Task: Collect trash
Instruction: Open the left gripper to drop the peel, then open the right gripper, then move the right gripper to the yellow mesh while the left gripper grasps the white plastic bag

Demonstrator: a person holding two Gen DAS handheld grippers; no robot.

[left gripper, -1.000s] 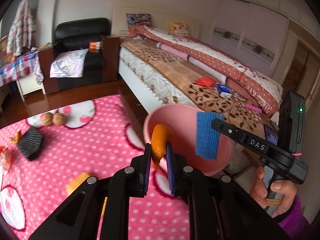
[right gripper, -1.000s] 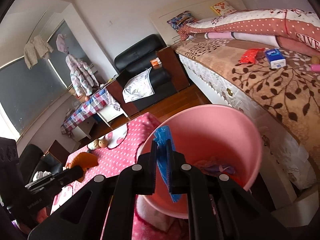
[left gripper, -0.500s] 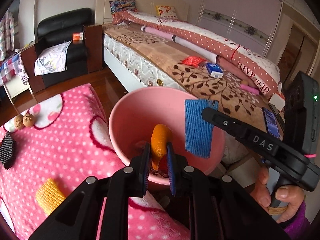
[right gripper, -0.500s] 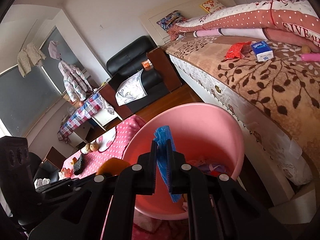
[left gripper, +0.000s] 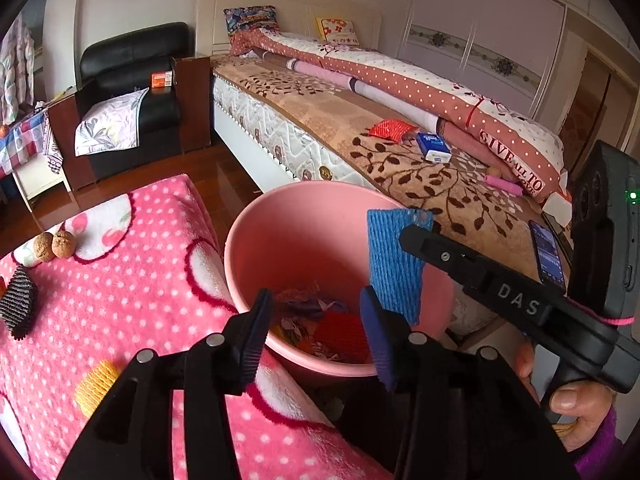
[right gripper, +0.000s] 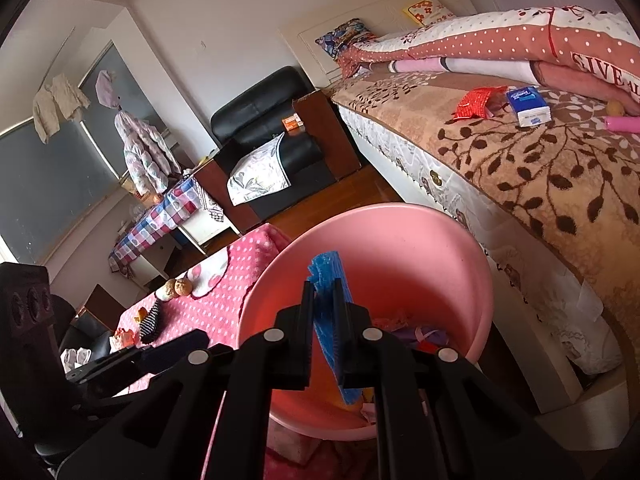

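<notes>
A pink bin (left gripper: pixel 256 220) stands between the pink dotted table blanket (left gripper: pixel 140 280) and the bed, with mixed scraps (left gripper: pixel 320 320) at its bottom. My left gripper (left gripper: pixel 314 300) hangs over the bin's near rim. Its jaws are opening and nothing is between them. My right gripper (right gripper: pixel 323 286) is shut on a blue foam net sleeve (right gripper: pixel 326 268) and holds it above the bin's (right gripper: pixel 400 248) mouth. In the left wrist view the blue sleeve (left gripper: pixel 394 260) hangs from that gripper's tip over the bin's right side. A hand (left gripper: pixel 576 404) holds the right gripper's handle.
On the blanket lie a yellow foam net (left gripper: pixel 96 384), a black ribbed piece (left gripper: pixel 18 304) and two walnuts (left gripper: pixel 54 244). The bed (left gripper: pixel 320 104) runs close behind the bin, with a red packet (left gripper: pixel 390 129), a tissue pack (left gripper: pixel 434 147) and a phone (left gripper: pixel 548 252) on it.
My left gripper carried an orange peel from above the blanket to over the bin, then opened. The peel is gone from its jaws. The right gripper kept its hold on the blue sleeve.
</notes>
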